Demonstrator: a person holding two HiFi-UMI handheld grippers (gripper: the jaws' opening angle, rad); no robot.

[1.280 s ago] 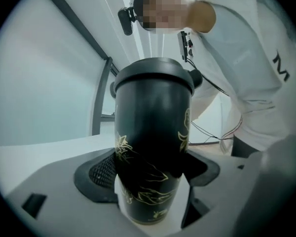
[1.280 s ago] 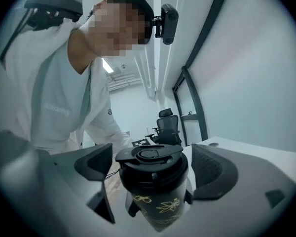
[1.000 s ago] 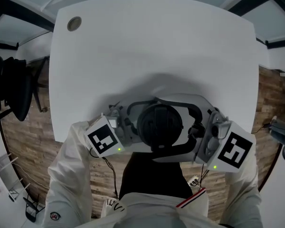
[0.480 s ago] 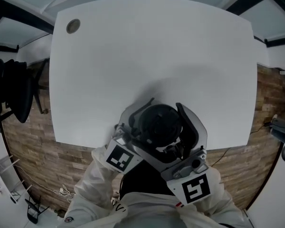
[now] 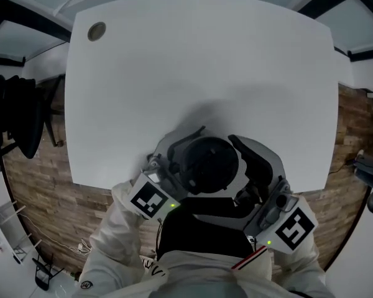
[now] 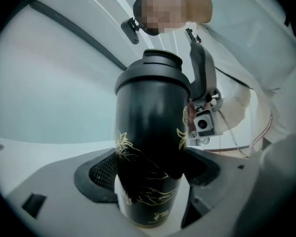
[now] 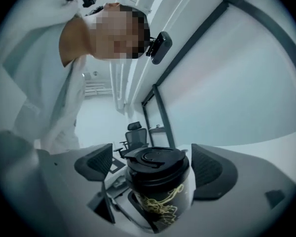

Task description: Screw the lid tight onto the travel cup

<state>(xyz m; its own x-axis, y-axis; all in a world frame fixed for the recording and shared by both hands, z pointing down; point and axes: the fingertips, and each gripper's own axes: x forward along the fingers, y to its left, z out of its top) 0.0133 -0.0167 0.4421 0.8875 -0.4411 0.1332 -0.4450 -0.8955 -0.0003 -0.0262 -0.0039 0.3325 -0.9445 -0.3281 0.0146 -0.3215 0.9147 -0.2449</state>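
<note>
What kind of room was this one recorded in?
Probably an office or similar workspace: a large white desk with a round cable grommet in one corner, a black office chair in the background, and a wood-pattern floor around the desk.

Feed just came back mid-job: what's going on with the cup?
A person works two handheld grippers at the near edge of a white table. The left gripper is clamped on the body of a black travel cup with gold floral print. The right gripper is open, jaws flanking the black lid without gripping. The lid sits on the cup; tightness can't be judged.
</note>
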